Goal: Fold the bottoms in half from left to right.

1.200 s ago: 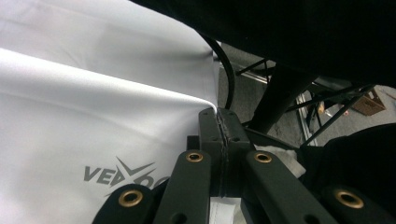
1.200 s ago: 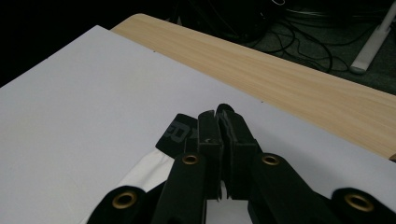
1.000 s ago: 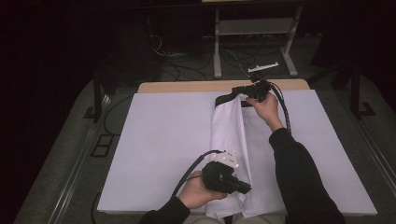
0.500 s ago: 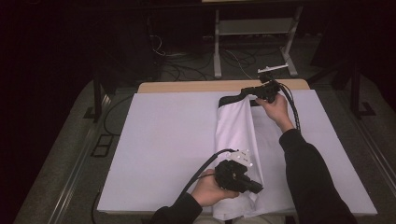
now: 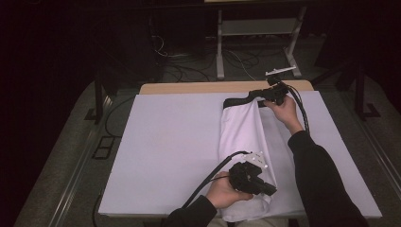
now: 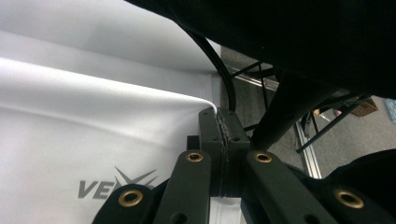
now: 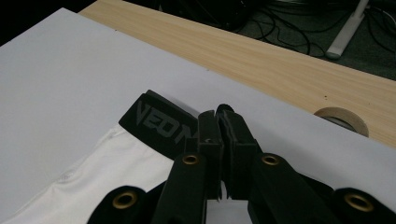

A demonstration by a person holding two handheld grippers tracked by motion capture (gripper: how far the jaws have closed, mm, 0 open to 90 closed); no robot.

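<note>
Both claws are clamped on the white shorts point(image 5: 243, 137): the left gripper point(image 5: 255, 182) pinches the hem near the table's point(image 5: 165, 156) front edge, the right gripper point(image 5: 265, 94) the black waistband point(image 7: 159, 122) at the far end. Spread lengthwise on the white table, this cloth looks light, soft and floppy. Hems and waistband, being thicker, seem the surest holds.

A white sheet point(image 5: 170, 151) covers most of the worktop point(image 5: 189, 88), leaving a strip of pale wood bare along the far edge. A roll of tape point(image 7: 343, 119) lies on that wood strip. Beyond the worktop, a grey metal stand point(image 5: 255, 28) rises from the dark floor point(image 5: 66, 156), with black cables point(image 5: 189, 56) tangled near its feet.
</note>
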